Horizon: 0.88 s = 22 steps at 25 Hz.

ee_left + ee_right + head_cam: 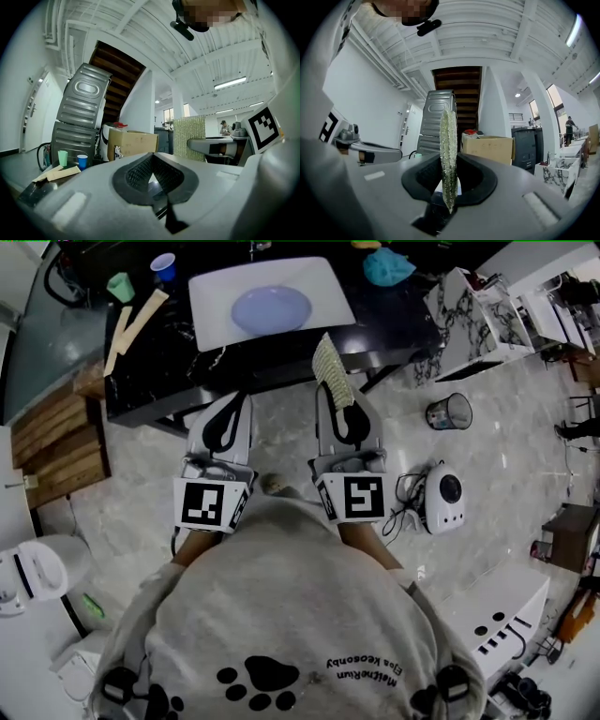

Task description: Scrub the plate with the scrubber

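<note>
At lower centre, the right gripper (449, 187) is pinching the scrubber (448, 150) in its fingers (423, 177), while the left gripper (152, 177) is pressing its fingers (136, 172) together, empty. Farther up, the plate (271, 309) is lying in a tray (211, 306) on the dark surface (159, 371).

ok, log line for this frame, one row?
left tongs: shut, empty | right tongs: shut on scrubber | plate: in white basin, not touched | stage: before scrubbing

Counter (281, 352): black and glossy.
Tray (211, 296): white, lay mid-counter and held a pale blue plate (271, 309).
Cups: green cup (121, 286) and blue cup (163, 265) stood far left.
Wooden strips (141, 320): lay beside the green cup.
Cloth (387, 266): teal, bunched far right.
</note>
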Each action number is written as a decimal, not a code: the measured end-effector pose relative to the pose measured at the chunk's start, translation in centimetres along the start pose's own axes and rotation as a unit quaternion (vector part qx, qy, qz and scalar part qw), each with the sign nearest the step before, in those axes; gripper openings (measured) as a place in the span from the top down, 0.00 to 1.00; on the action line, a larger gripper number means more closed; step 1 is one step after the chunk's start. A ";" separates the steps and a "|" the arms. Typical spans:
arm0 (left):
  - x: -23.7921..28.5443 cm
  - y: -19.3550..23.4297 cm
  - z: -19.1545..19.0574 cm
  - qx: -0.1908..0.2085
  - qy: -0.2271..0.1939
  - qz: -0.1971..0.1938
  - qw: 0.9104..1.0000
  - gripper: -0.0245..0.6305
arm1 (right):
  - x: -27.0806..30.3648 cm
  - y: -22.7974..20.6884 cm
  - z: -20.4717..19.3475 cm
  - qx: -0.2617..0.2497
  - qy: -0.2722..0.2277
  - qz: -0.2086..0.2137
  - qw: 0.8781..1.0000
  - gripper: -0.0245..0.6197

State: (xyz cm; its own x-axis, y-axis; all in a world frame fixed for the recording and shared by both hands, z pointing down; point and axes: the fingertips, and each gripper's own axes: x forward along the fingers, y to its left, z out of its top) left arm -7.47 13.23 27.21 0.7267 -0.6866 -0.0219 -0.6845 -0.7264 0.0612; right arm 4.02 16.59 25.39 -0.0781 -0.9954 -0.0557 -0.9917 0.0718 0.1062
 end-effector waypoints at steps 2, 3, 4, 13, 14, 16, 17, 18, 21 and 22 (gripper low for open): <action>0.2 0.2 -0.2 -0.001 0.003 0.005 1.000 0.95 | 0.1 0.0 -0.4 0.002 0.003 0.006 1.000 0.85; 0.3 0.3 -0.2 0.000 0.004 0.008 1.000 0.95 | 0.2 -0.1 -0.5 0.004 0.005 0.007 1.000 0.85; 0.4 0.4 -0.2 0.000 0.005 0.010 1.000 0.95 | 0.2 -0.3 -0.7 0.006 0.007 0.007 1.000 0.85; 3.3 0.5 -1.8 -0.007 0.022 0.001 1.000 0.95 | 0.1 -3.2 -2.5 0.008 0.026 -0.024 0.999 0.85; 3.9 0.5 -1.8 -0.007 0.022 -0.002 1.000 0.95 | 0.3 -3.6 -2.6 0.007 0.026 -0.028 0.999 0.85; 5.2 0.5 -1.9 -0.010 0.024 -0.006 1.000 0.96 | 0.9 -4.5 -2.7 0.006 0.028 -0.032 0.999 0.85; 5.9 0.5 -1.9 -0.011 0.025 -0.008 1.000 0.95 | 1.3 -4.9 -2.6 0.005 0.027 -0.032 0.999 0.85; 6.6 0.5 -1.9 -0.010 0.025 -0.010 1.000 0.96 | 1.8 -5.2 -2.5 0.005 0.026 -0.032 0.999 0.85; 8.8 0.9 -1.8 -0.009 0.024 -0.012 1.000 0.95 | 3.6 -6.2 -2.5 -0.002 0.025 -0.026 0.999 0.85; 9.5 1.1 -1.8 -0.008 0.026 -0.012 1.000 0.95 | 4.3 -6.4 -2.4 0.000 0.023 -0.024 0.999 0.85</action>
State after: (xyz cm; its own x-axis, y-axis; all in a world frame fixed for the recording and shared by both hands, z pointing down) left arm -1.24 5.92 28.82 0.7455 -0.6659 0.0279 -0.6658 -0.7421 0.0771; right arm 10.26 11.69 26.84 -0.0256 -0.9996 -0.0142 -0.9942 0.0240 0.1053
